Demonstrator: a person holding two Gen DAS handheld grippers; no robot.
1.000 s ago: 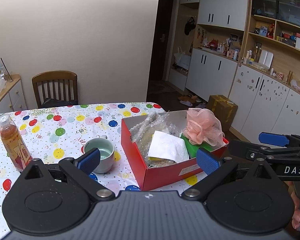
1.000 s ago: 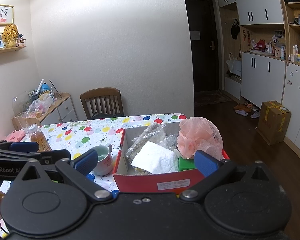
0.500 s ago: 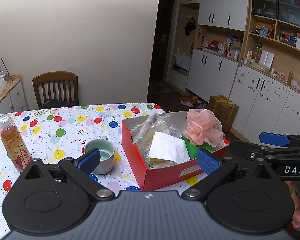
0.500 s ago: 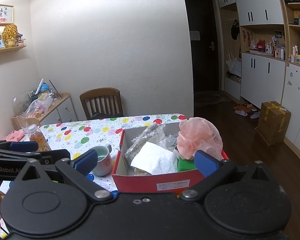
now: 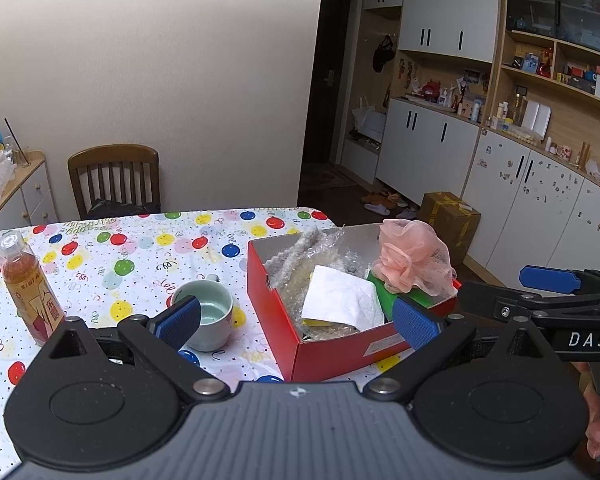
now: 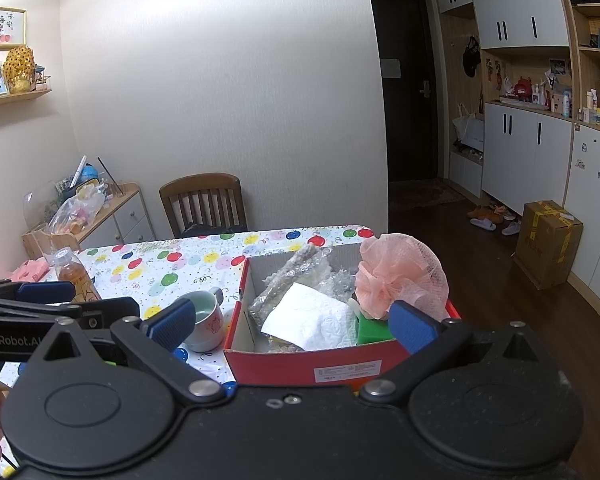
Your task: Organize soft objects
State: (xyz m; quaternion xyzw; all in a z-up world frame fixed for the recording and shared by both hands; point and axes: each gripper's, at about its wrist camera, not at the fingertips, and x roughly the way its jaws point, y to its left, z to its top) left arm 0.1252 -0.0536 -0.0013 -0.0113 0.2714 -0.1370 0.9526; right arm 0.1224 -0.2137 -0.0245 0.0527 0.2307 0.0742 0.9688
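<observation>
Soft, even indoor light fills both views, brightest on the pale wall [image 6: 220, 92], while the doorway [image 6: 404, 88] beyond stays dark. Fisheye distortion bends the cabinets [image 5: 540, 184] and darkens the frame corners. The red box [image 5: 324, 344] is sharp, with only faint shadows on the tablecloth [image 5: 100, 256]; no strong glare shows.

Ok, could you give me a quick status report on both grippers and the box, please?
Left gripper open, empty. Right gripper open, empty. Red box holds pink mesh puff, white tissue, bubble wrap. Cup stands left of box.
</observation>
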